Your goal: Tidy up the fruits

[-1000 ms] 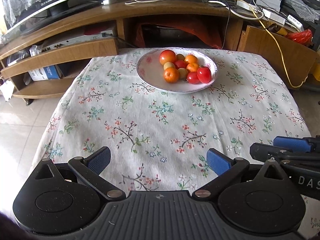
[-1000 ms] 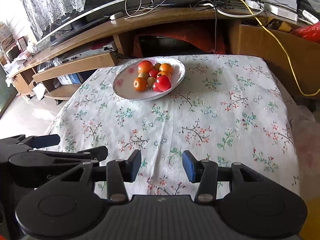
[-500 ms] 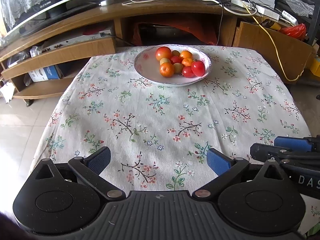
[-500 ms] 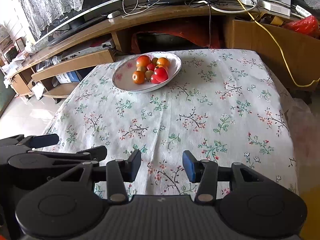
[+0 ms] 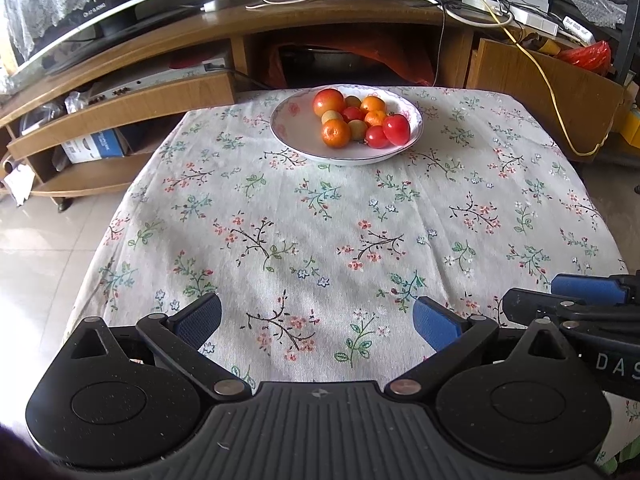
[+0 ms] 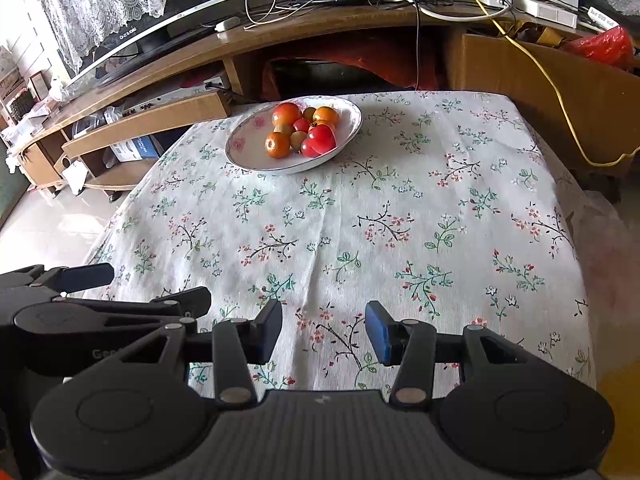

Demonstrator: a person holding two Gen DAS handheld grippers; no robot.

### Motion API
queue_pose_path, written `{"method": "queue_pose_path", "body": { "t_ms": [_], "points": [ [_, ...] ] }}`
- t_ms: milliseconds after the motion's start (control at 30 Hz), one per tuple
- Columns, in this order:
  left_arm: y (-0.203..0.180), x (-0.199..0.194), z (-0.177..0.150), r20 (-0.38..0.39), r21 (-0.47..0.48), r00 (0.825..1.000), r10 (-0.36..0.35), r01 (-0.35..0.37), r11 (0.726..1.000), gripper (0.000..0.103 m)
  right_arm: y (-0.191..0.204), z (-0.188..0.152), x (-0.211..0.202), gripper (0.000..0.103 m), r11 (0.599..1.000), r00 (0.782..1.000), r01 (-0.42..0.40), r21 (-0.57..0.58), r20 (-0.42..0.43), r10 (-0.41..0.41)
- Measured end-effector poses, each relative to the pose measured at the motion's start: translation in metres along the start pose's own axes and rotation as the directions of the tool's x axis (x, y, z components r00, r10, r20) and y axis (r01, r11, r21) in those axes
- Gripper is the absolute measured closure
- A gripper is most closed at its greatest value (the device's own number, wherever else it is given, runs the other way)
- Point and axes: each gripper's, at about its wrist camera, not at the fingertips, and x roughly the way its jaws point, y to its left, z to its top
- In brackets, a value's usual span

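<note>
The fruits (image 5: 360, 122) lie heaped in a white bowl (image 5: 294, 136) in the upper middle of both views, at the far end of the desk (image 5: 320, 240) under its flowered cloth: a big orange-red one at the back, small oranges, red tomato-like ones toward the right rim and a few pale yellowish ones between them, all touching one another. The left half of the bowl is bare. No fruit lies on the cloth, so the sorting looks either finished or not begun; I cannot tell which. Both tongs hang low at the near edge, well apart from the bowl. The left tongs (image 5: 318, 320) stand spread wide with nothing between the pads; the right tongs (image 6: 324, 330) are parted more narrowly, also empty. If a fruit is to be lifted, the outer red one at the right rim seems the easiest start, taken from above with pads on its sides so the neighbours are not nudged out.
</note>
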Motion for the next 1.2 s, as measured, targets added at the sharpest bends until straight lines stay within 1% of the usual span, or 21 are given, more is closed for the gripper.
{"method": "queue_pose_path", "body": {
  "t_ms": [1200],
  "points": [
    [0.003,-0.005,-0.012,-0.019,0.007,1.000,0.010,-0.010,1.000,0.001,0.005,-0.009,0.000,0.066,1.000,1.000,0.001,-0.003,-0.024,-0.002]
  ]
}}
